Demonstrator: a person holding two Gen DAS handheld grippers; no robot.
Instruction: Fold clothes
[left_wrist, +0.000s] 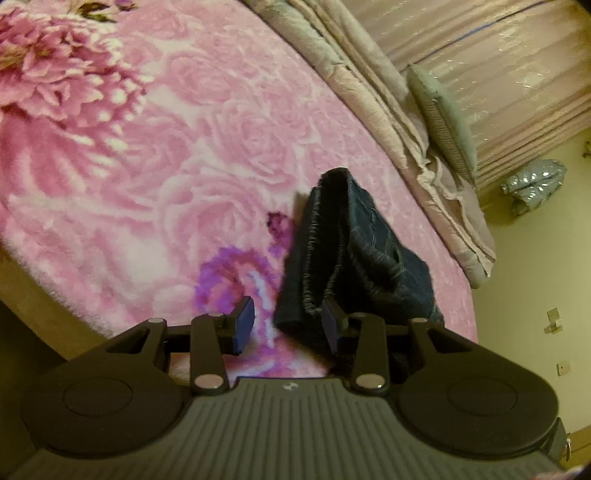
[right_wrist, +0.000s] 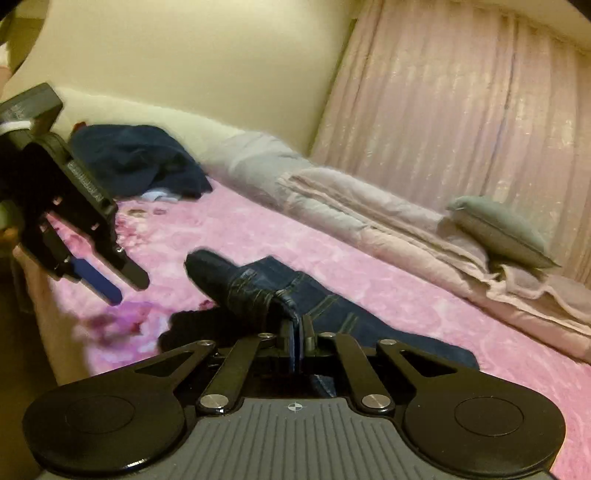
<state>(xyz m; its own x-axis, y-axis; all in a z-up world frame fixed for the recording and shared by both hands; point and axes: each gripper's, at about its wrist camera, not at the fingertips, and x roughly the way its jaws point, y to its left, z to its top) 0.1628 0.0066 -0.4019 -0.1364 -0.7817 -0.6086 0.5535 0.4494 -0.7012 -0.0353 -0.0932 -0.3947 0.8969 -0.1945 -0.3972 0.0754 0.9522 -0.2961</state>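
Dark blue jeans (right_wrist: 325, 306) lie on the pink floral blanket (right_wrist: 258, 236), with one end bunched up into a raised fold (right_wrist: 207, 269). My right gripper (right_wrist: 297, 328) is shut, its pads pinching a folded edge of the denim near me. In the left wrist view the jeans (left_wrist: 354, 236) stand up as a fold just ahead. My left gripper (left_wrist: 287, 326) is open; the denim edge sits beside its right pad (left_wrist: 330, 325) and is not pressed. The right wrist view shows the left gripper (right_wrist: 127, 290) hovering over the blanket, left of the jeans.
A heap of navy clothing (right_wrist: 136, 158) lies at the far end of the bed. A folded pale quilt (right_wrist: 369, 221) and a grey-green cushion (right_wrist: 506, 229) line the curtain side. A silver bag (left_wrist: 535, 184) sits on the floor beyond the bed's edge.
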